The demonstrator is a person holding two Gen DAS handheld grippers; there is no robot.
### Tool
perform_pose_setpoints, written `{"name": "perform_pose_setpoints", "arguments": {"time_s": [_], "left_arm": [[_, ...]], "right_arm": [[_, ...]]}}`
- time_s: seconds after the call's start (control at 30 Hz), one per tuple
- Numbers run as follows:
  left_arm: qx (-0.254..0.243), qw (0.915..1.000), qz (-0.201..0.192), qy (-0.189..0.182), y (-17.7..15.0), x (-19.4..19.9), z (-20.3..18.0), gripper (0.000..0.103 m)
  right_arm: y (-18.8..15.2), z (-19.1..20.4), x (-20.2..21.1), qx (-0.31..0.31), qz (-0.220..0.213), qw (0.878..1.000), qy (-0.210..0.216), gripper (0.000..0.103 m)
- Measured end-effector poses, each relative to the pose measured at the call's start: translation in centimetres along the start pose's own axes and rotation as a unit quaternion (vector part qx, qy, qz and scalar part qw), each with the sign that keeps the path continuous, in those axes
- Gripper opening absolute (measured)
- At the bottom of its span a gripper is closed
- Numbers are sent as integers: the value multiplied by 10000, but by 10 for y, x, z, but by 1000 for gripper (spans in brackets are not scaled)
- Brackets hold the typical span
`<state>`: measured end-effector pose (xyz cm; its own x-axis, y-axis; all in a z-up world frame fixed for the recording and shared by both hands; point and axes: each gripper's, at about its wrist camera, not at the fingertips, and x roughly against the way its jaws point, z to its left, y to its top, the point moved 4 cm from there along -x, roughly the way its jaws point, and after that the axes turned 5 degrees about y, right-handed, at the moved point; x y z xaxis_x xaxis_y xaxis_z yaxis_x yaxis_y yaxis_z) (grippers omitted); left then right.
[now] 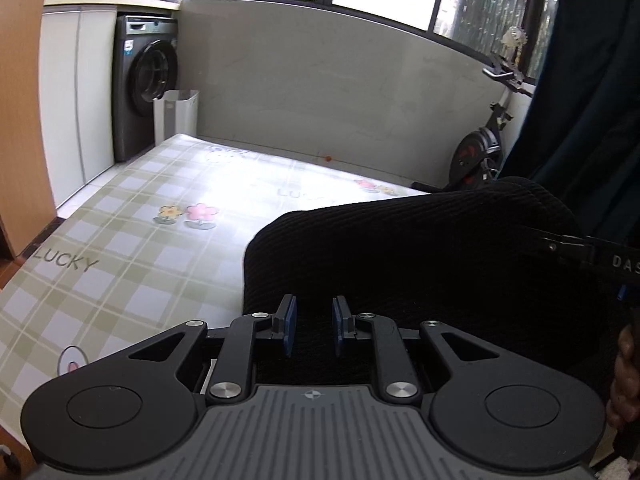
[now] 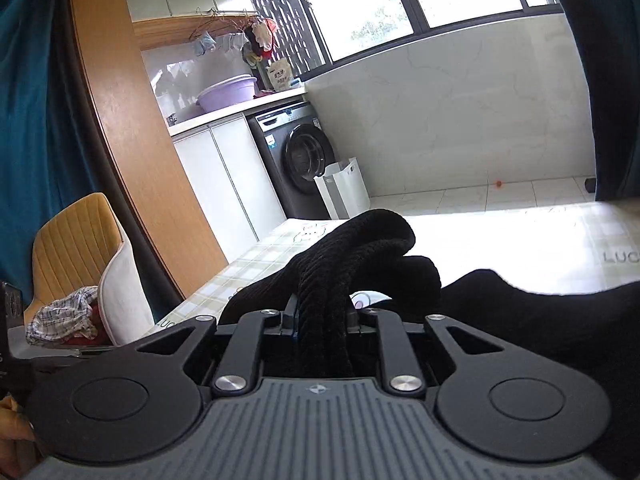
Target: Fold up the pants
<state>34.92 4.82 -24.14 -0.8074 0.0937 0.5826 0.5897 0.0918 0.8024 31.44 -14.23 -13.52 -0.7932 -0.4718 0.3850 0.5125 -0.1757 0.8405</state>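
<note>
Black ribbed pants (image 1: 420, 256) lie in a folded mound on the checked tablecloth (image 1: 132, 248). My left gripper (image 1: 314, 326) is open, its blue pads apart just above the near edge of the pants, holding nothing. In the right wrist view my right gripper (image 2: 322, 316) is shut on a thick bunched fold of the pants (image 2: 352, 248), which rises between the fingers and curls over. The rest of the pants spreads dark to the right (image 2: 540, 312). The right gripper's body shows at the right edge of the left wrist view (image 1: 600, 256).
A grey washing machine (image 1: 144, 84) and a white bin (image 1: 176, 114) stand beyond the table's far left end. An exercise bike (image 1: 484, 148) stands at the far right. A yellow chair (image 2: 76, 248) with clothes on it stands left of the table.
</note>
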Motion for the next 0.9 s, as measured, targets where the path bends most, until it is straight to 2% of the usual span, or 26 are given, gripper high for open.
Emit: {"name": "perform_pose_setpoints", "arguments": {"time_s": [0.07, 0.13, 0.23, 0.3, 0.4, 0.43, 0.47, 0.6, 0.7, 0.77, 0.83, 0.9], "left_arm": [[-75, 9995, 170, -261, -2, -6, -14, 19], [-219, 9983, 394, -362, -11, -20, -27, 19], [-140, 9957, 738, -538, -26, -39, -36, 19], [-260, 9947, 887, -449, -33, -47, -41, 20], [-571, 9944, 827, -324, -37, -46, -46, 21], [-622, 9942, 819, -304, -37, -45, -46, 21], [-640, 9942, 812, -288, -38, -45, -45, 21], [-652, 9948, 759, -168, -38, -42, -47, 21], [-706, 9950, 705, -55, -39, -40, -54, 22], [-705, 9951, 692, -36, -38, -39, -56, 23], [-741, 9949, 690, -40, -38, -39, -55, 24], [-789, 9945, 691, -31, -39, -40, -61, 27]], "right_arm": [[0, -12, 4, 19, 113, 9999, -84, 18], [-11, -34, 4, -181, 275, 9991, -272, 18], [-40, -76, 2, -915, 540, 9931, -489, 18], [-61, -96, 3, -1419, 699, 9865, -431, 18], [-68, -113, 12, -1934, 603, 9790, -228, 27], [-64, -119, 15, -2026, 567, 9774, -229, 36], [-60, -123, 15, -2068, 534, 9766, -253, 40], [-39, -137, 7, -2175, 450, 9747, -237, 48], [-28, -145, -9, -2266, 541, 9720, -288, 47], [-22, -146, -15, -2197, 482, 9736, -397, 30], [-18, -141, -15, -1883, 387, 9799, -538, 27], [-22, -141, -21, -1783, 501, 9800, -728, 27]]}}
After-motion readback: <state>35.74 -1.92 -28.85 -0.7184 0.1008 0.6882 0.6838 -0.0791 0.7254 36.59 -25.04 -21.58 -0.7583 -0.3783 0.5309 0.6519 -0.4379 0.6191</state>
